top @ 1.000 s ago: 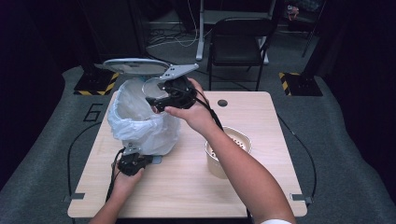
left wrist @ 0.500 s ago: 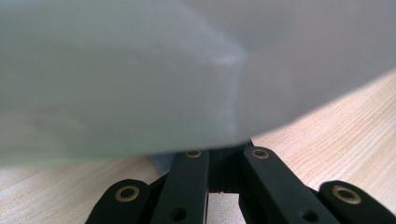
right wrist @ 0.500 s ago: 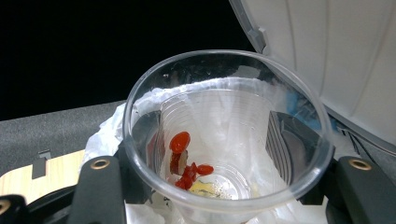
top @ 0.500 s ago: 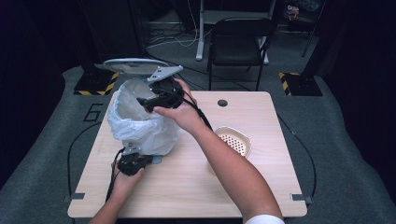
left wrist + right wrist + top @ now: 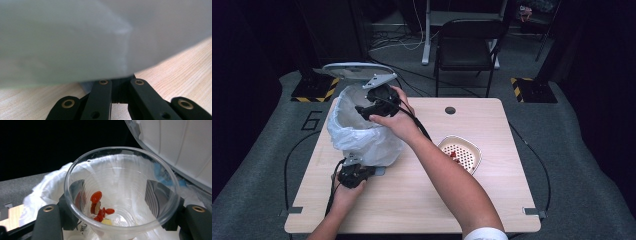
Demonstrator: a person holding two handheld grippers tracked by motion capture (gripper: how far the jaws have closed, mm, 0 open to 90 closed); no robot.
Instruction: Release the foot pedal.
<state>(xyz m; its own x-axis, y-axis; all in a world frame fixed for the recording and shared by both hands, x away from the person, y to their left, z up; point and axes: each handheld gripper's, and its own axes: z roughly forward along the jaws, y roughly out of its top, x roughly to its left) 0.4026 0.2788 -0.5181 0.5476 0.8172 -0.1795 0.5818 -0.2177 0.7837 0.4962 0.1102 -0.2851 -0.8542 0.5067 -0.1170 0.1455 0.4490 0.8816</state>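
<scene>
- Left gripper: low on the table, against the foot of the bin, jaws pressed together on its white liner.
- Right gripper: raised over the bin mouth, tilted, jaws just eased wider yet gripping a clear plastic cup.
- Cup: red bits stuck inside.
- Strainer bowl: right, on the table.

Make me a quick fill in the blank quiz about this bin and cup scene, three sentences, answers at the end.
1. The right gripper is shut on a clear plastic ____ with red bits inside.
2. The bin is lined with a white plastic ____.
3. The white strainer basket sits on the wooden ____.

Missing words: cup; bag; table
</scene>
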